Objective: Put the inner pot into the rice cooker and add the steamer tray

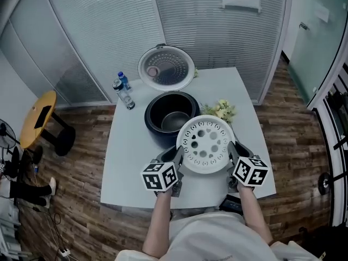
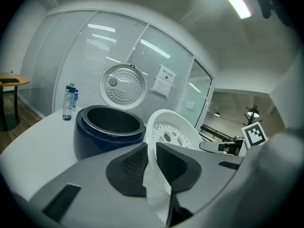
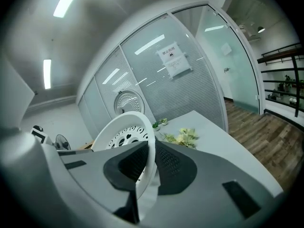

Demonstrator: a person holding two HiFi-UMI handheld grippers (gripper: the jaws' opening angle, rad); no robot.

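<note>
left gripper point(image 1: 176, 159) and right gripper point(image 1: 235, 152) each pinch opposite rims of the white round perforated plastic steamer tray point(image 1: 205, 144), held beside the open dark blue rice cooker point(image 1: 157, 125).

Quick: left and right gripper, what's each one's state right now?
Left gripper: closed on the steamer tray, gripping its rim.
Right gripper: closed on the opposite rim of the same tray.

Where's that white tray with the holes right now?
In the head view, the steamer tray is near the centre, pinched at its rim by the left gripper and the right gripper, just this side of the open rice cooker, near the flowers.
</note>
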